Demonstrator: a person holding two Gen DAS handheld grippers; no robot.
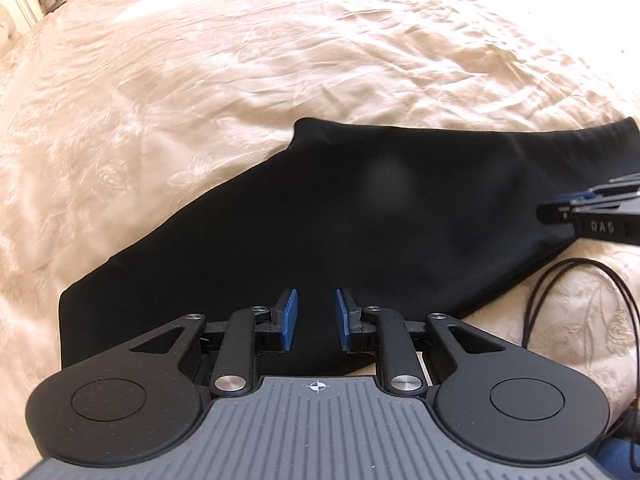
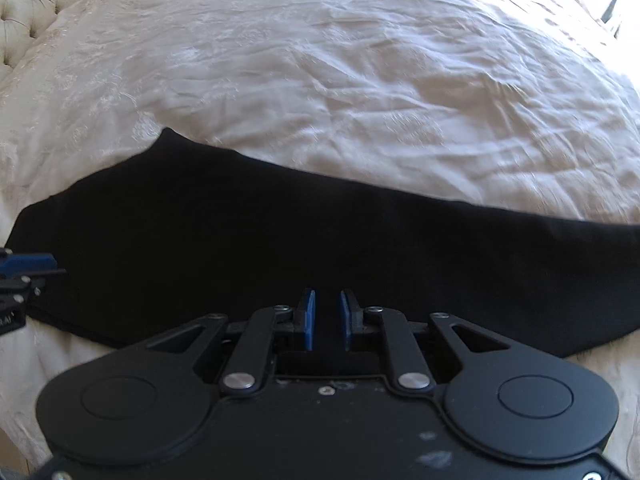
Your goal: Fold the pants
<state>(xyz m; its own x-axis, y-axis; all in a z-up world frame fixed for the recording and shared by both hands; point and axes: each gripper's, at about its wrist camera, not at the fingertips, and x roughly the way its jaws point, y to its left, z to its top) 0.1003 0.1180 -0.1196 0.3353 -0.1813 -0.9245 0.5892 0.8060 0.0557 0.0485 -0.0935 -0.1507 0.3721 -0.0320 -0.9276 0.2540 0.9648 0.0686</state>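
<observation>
The black pants (image 1: 340, 216) lie flat on the cream bedspread (image 1: 200, 80), folded lengthwise into one long strip. In the right wrist view the pants (image 2: 320, 248) run from left to right across the frame. My left gripper (image 1: 317, 312) is open, its blue pads apart just above the near edge of the fabric. My right gripper (image 2: 327, 320) is open with a narrower gap, also over the near edge of the pants. The right gripper's tip shows at the right edge of the left wrist view (image 1: 580, 208); the left gripper's tip shows at the left edge of the right wrist view (image 2: 28, 268).
A black cable (image 1: 560, 292) loops on the bedspread at the right. A tufted headboard (image 2: 36, 4) stands at the far left. A white bedside cabinet (image 1: 16, 8) with a lamp stands beyond the bed's far left corner. The bedspread (image 2: 360, 80) is wrinkled.
</observation>
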